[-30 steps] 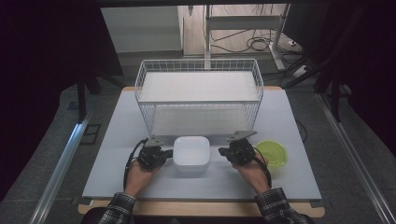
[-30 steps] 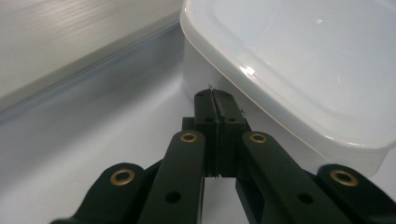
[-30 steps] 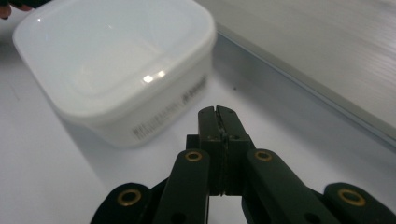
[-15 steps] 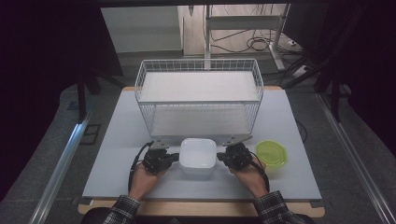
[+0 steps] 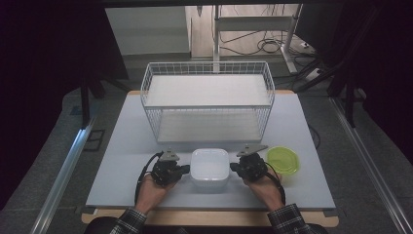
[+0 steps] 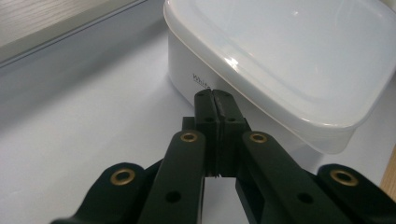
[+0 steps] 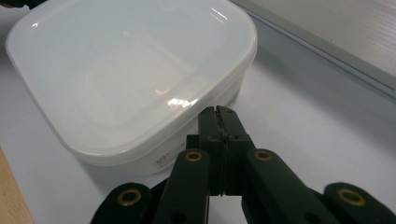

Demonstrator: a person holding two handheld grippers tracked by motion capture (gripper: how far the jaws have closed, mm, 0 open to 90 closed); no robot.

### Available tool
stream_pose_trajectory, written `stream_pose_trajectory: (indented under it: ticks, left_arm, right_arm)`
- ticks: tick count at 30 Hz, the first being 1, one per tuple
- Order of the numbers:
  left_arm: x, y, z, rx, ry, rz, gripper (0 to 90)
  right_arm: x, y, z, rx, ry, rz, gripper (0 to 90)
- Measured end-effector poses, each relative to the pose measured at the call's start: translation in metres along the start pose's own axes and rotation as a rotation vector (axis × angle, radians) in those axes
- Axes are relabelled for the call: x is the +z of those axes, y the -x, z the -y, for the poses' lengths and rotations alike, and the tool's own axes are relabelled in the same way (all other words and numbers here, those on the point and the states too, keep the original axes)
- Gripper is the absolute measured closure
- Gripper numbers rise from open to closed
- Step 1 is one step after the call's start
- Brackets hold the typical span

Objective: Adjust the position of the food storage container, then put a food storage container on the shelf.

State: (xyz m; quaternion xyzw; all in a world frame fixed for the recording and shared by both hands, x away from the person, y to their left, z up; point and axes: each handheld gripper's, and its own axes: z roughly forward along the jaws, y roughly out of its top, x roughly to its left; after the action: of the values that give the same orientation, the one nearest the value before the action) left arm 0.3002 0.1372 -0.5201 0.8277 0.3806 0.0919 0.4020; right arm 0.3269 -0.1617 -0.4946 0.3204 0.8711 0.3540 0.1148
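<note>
Near the tabletop's front edge, the left gripper (image 5: 182,169), jaws pressed together on nothing, touches the left wall of the square white plastic lidded box (image 5: 210,168) (contents hidden), the right gripper (image 5: 235,167) likewise its right wall, a round lime-green lid (image 5: 285,161) beyond and a white wire basket (image 5: 208,105) behind.

Container (image 5: 210,168) between grippers; wire basket (image 5: 208,105) behind; lid (image 5: 283,160) right.

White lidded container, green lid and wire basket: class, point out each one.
White lidded container (image 5: 210,166), high view, middle of its lid.
Green lid (image 5: 283,160), high view, its centre.
Wire basket (image 5: 207,107), high view, front top rim.
</note>
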Motion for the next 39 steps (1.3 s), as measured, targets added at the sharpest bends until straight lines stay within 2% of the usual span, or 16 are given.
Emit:
stream_pose_trajectory:
  ticks: [1, 2, 3, 6, 9, 13, 14, 15, 17, 18, 19, 20, 22, 30, 34, 39]
  left_arm:
    - [-0.002, 0.000, 0.000, 0.014, -0.002, -0.020, 89.7]
    - [-0.005, -0.001, 0.001, 0.022, 0.003, -0.032, 84.8]
    - [-0.005, -0.001, 0.001, 0.022, 0.003, -0.032, 82.1]
    - [-0.016, -0.003, 0.004, 0.038, 0.019, -0.055, 70.6]
    - [-0.023, -0.002, 0.007, 0.036, 0.034, -0.071, 60.5]
    - [-0.029, -0.003, 0.008, 0.026, 0.052, -0.069, 50.9]
    - [-0.031, -0.003, 0.009, 0.022, 0.062, -0.069, 50.9]
    - [-0.034, -0.004, 0.011, 0.018, 0.062, -0.066, 44.7]
    - [-0.035, -0.004, 0.012, 0.013, 0.062, -0.061, 42.4]
    - [-0.037, -0.004, 0.014, 0.012, 0.064, -0.048, 36.2]
    - [-0.037, -0.004, 0.014, 0.012, 0.064, -0.048, 33.2]
    - [-0.038, -0.003, 0.016, 0.021, 0.067, -0.050, 29.9]
    - [-0.039, -0.002, 0.016, 0.024, 0.065, -0.049, 28.6]
    - [-0.037, -0.003, 0.015, 0.028, 0.072, -0.038, 10.6]
    - [-0.038, -0.005, 0.017, 0.046, 0.102, -0.034, 10.9]
    - [-0.038, -0.009, 0.016, 0.029, 0.130, -0.007, 8.0]
  right_arm:
    - [-0.001, 0.000, 0.000, -0.014, 0.006, 0.017, 89.4]
    - [-0.006, 0.001, 0.000, -0.031, 0.014, 0.041, 89.0]
    - [-0.006, 0.001, 0.000, -0.031, 0.014, 0.041, 89.0]
    - [-0.013, 0.005, 0.001, -0.010, 0.034, 0.044, 78.5]
    - [-0.019, 0.006, 0.003, -0.013, 0.037, 0.048, 70.5]
    - [-0.025, 0.005, 0.003, -0.004, 0.059, 0.046, 63.4]
    - [-0.027, 0.005, 0.003, -0.003, 0.064, 0.047, 60.9]
    - [-0.033, 0.004, 0.005, 0.006, 0.080, 0.045, 55.1]
    - [-0.034, 0.004, 0.005, 0.010, 0.086, 0.041, 52.5]
    - [-0.038, 0.003, 0.008, 0.019, 0.097, 0.033, 46.9]
    - [-0.038, 0.003, 0.008, 0.019, 0.097, 0.033, 46.9]
    - [-0.040, 0.001, 0.012, 0.020, 0.100, 0.030, 41.4]
    - [-0.041, 0.001, 0.013, 0.019, 0.098, 0.031, 39.7]
    - [-0.039, 0.003, 0.016, 0.029, 0.111, 0.010, 23.6]
    - [-0.035, 0.002, 0.015, 0.033, 0.108, 0.016, 17.5]
    - [-0.032, 0.002, 0.015, 0.033, 0.102, 0.006, 13.8]
